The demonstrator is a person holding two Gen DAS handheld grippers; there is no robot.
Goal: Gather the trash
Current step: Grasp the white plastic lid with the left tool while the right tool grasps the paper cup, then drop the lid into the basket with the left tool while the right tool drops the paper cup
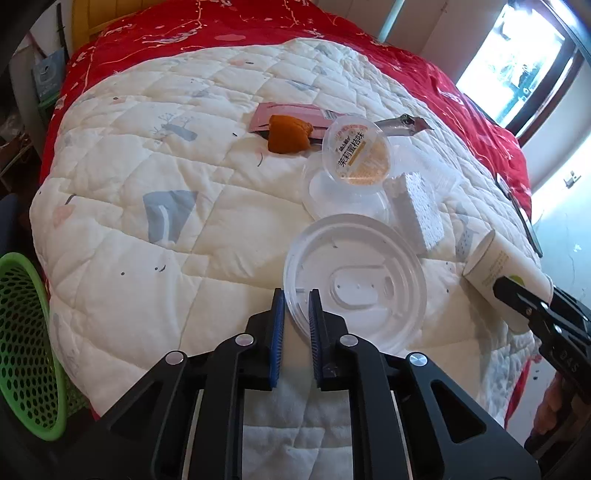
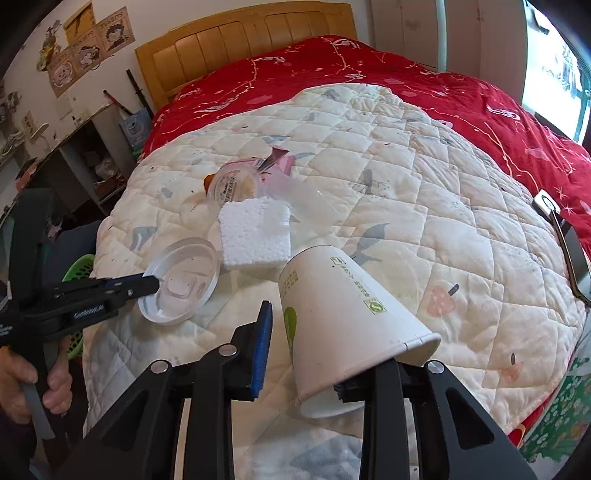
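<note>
At the left edge sat a green perforated basket. My left claw pinched the rim of a round, clear plastic lid at lower centre. Beyond lay a block of white foam. At lower right, my right claw clamped the wall of a tapered paper cup. All rested on a quilted white blanket over a red bedspread.

White quilt with grey-blue prints, red bedspread, green perforated basket, white paper cup
</note>
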